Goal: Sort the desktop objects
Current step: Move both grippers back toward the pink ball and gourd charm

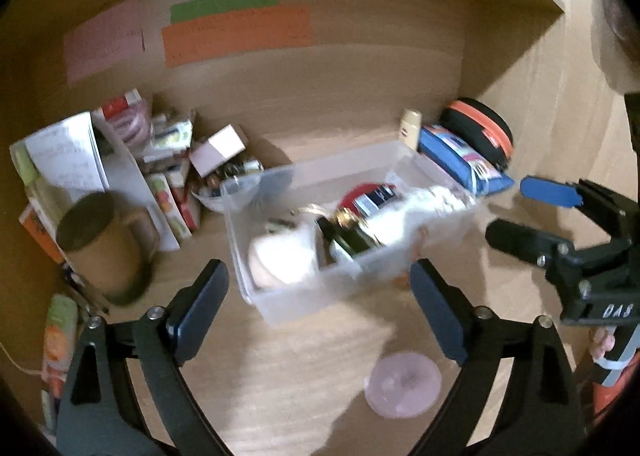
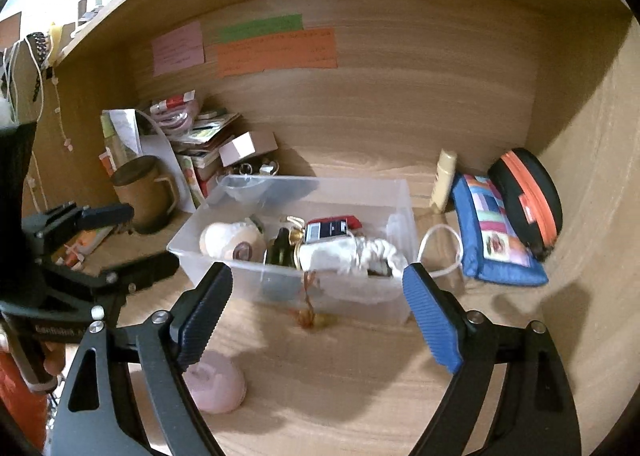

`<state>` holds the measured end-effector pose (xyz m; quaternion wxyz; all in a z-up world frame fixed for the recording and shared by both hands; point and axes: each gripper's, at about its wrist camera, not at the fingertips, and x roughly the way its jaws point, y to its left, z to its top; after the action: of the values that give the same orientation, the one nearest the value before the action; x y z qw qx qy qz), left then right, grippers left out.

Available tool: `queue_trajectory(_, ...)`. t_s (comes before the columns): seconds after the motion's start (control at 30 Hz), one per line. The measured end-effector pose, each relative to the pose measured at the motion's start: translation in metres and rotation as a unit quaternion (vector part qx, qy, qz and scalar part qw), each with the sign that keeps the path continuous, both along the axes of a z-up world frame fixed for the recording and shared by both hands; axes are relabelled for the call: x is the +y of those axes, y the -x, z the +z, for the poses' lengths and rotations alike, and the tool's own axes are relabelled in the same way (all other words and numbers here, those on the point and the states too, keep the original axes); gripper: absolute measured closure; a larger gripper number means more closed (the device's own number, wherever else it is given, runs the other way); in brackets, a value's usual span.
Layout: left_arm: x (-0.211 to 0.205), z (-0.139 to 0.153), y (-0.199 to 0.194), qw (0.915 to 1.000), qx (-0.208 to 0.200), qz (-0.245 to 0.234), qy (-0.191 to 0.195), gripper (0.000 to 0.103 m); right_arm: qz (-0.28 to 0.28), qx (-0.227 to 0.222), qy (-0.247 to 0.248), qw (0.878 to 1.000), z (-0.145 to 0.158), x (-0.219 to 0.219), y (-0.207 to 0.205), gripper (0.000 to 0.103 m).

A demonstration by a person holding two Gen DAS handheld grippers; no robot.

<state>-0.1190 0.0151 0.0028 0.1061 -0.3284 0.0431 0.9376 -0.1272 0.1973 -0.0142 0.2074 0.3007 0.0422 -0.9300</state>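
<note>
Pink round lid (image 2: 216,386) lies nearest on the wooden tabletop (image 2: 360,376), loose, just below the left gripper (image 1: 320,308) and inside the right gripper (image 2: 316,316); both sets of jaws stand wide, holding nothing. Beyond, the clear plastic bin (image 2: 288,288) lies long axis crosswise, squarely ahead of both; blue pouch (image 2: 496,232) farther right.

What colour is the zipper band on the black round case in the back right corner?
Orange. The black case shows it best in the right wrist view, leaning behind the blue patchwork pouch.
</note>
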Motion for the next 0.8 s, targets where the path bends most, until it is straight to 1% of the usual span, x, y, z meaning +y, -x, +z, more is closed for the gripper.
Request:
queue_trajectory(0.1,0.008,-0.016,-0.007,0.9999,-0.014,-0.006,0.003,0.009,-0.003,-0.014,-0.002,1.0,-0.008,0.001,-0.005,0.017)
queue_trajectory(0.3,0.021,-0.047,-0.016,0.9981,-0.054,-0.027,-0.013,0.009,-0.009,-0.041,-0.025,0.999,-0.033,0.002,-0.01,0.017)
queue_trajectory(0.47,0.029,-0.067,-0.024,0.9968,-0.071,-0.035,-0.009,0.009,-0.018,-0.07,-0.025,0.997,-0.054,0.009,-0.007,0.017)
queue_trajectory(0.67,0.034,-0.091,-0.025,0.9935,-0.104,-0.044,-0.011,0.009,-0.025,-0.1,-0.018,0.994,-0.072,0.013,0.002,0.017)
queue_trajectory(0.73,0.036,-0.097,-0.024,0.993,-0.11,-0.044,-0.005,0.009,-0.026,-0.108,-0.017,0.994,-0.078,0.013,0.005,0.017)
queue_trajectory(0.77,0.038,-0.098,-0.024,0.9929,-0.11,-0.043,0.004,0.009,-0.027,-0.111,-0.017,0.993,-0.08,0.013,0.006,0.017)
queue_trajectory(0.8,0.04,-0.097,-0.025,0.9933,-0.107,-0.043,0.008,0.009,-0.028,-0.115,-0.017,0.993,-0.083,0.013,0.008,0.017)
